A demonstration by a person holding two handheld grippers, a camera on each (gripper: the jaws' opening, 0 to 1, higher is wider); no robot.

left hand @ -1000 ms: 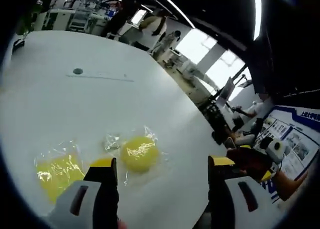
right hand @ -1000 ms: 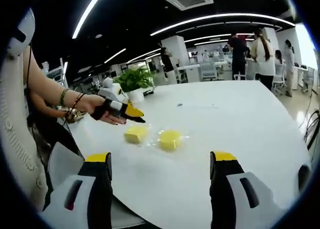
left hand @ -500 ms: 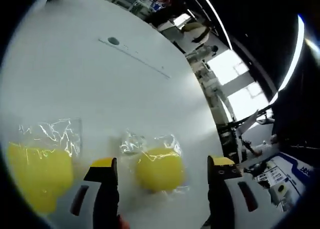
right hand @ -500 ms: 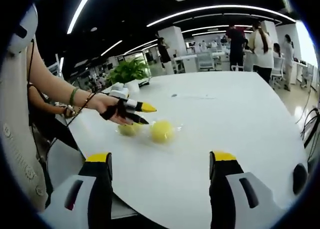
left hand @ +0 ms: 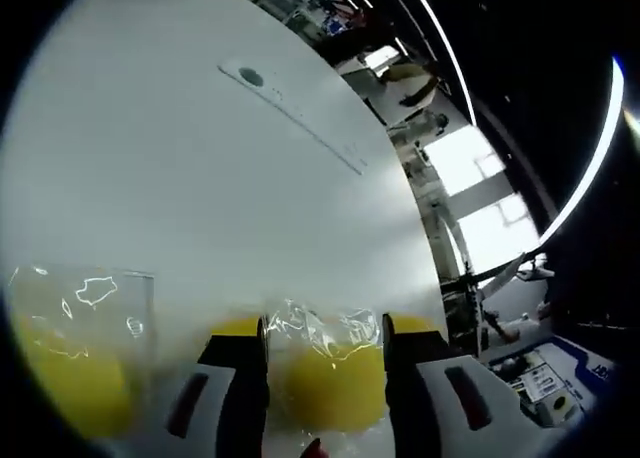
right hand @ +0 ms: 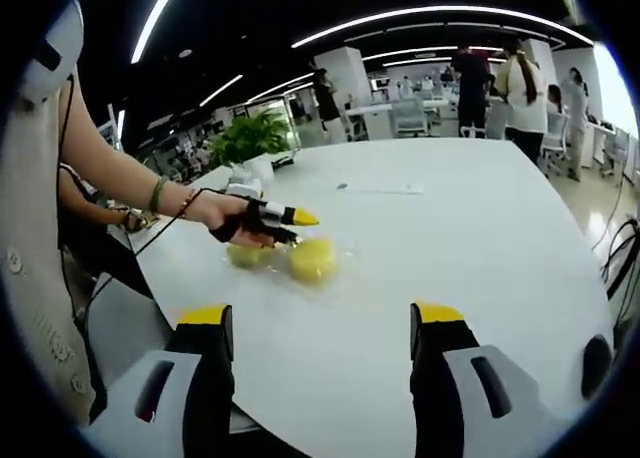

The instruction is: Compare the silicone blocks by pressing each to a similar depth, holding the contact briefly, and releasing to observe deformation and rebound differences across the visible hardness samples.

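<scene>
Beside the bagged square block (left hand: 60, 378), the left gripper (left hand: 325, 343) squeezes the round block (left hand: 325, 388); soft, slippery wrap. Right gripper (right hand: 320, 328) gapes.

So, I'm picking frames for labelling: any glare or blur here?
Left gripper view: bright glare on the plastic wrap, white table washed out, near yellow block soft. Right gripper view: sharper, window overexposed, fisheye bending throughout.

White-and-black two-jaw grippers (right hand: 322, 328) with yellow tips; the person's cream sleeveless top (right hand: 35, 278), green wrist bangle (right hand: 156, 193).
</scene>
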